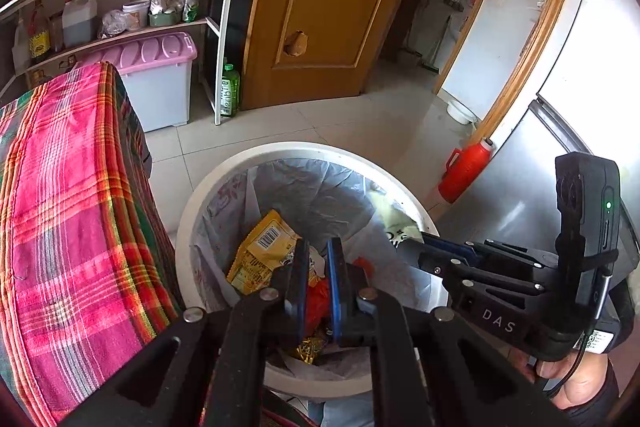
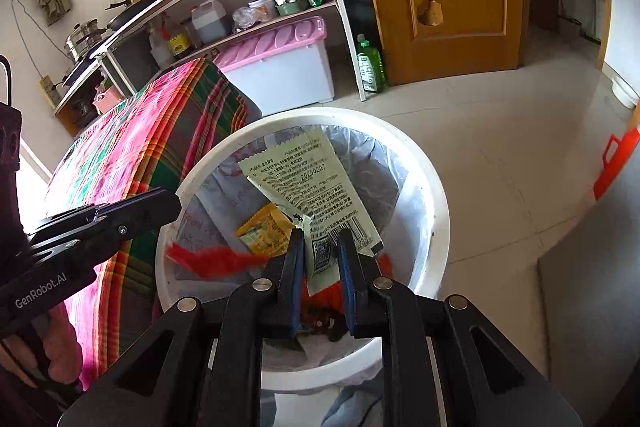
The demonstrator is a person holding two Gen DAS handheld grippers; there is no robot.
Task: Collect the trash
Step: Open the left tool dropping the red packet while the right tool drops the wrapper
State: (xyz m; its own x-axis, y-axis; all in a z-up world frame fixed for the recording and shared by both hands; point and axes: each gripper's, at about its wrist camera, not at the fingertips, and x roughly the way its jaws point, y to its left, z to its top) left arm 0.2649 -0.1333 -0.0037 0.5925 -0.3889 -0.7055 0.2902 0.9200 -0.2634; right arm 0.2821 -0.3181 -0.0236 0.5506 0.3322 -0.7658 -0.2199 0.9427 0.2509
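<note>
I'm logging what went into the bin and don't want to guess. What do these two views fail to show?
- Left wrist: the left tool covers part of the red wrapper; a grip is unconfirmed.
- Right wrist: a red streak is motion-blurred, unidentifiable.
- Right wrist: the right tool hides the lower end of the pale green printed packet.
- Both views: the white round bin's near rim sits behind the tools.

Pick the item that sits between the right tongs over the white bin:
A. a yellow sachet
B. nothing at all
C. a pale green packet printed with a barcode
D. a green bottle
C: the pale green packet sits between the right tongs above the white bin.
</note>
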